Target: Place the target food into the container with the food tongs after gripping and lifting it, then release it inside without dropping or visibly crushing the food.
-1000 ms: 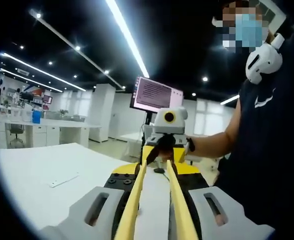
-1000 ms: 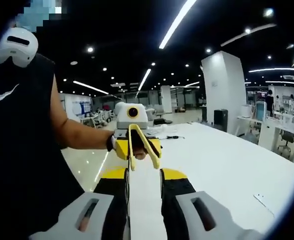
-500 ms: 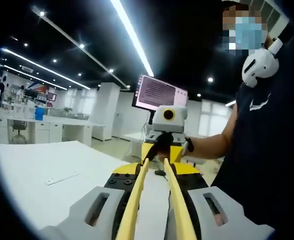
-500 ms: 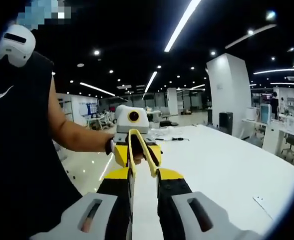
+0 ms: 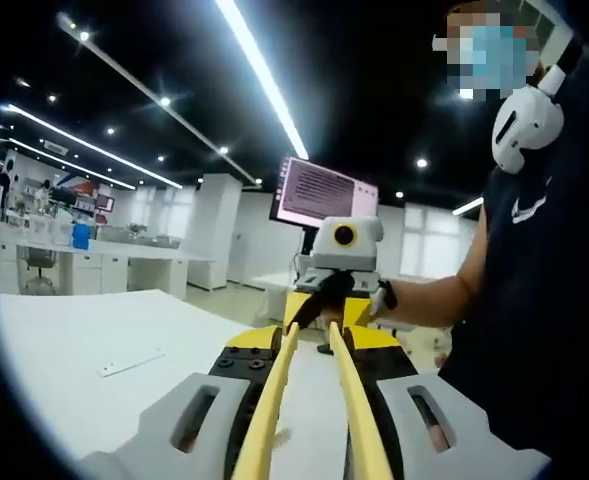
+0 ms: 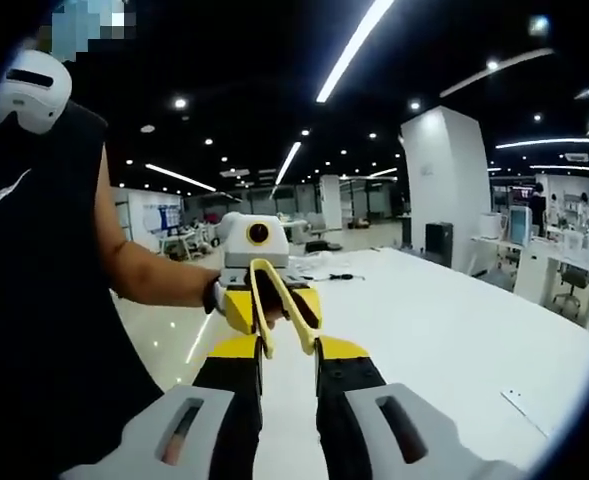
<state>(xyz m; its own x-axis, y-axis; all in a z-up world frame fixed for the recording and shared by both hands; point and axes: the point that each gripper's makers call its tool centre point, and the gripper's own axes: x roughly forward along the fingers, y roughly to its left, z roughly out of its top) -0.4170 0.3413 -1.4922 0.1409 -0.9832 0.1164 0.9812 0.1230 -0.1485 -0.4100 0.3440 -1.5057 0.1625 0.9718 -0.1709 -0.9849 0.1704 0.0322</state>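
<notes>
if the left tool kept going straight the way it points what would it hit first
Most likely the right tool, held facing it dead ahead past the tips of the yellow tongs that the left tool carries. Depth is hard to judge, but nothing else sits in that line before it.

Left gripper view: food tongs [image 5: 309,400] run off the bottom edge, their far tips hidden against the right gripper [image 5: 339,290]. Monitor [image 5: 322,192] text too small to read. Thin flat strip [image 5: 131,362] on the tabletop [image 5: 84,350]: can't identify it. Right gripper view: tongs' near end hidden between the fingers [image 6: 346,375]; far desk clutter too small and blurred.
</notes>
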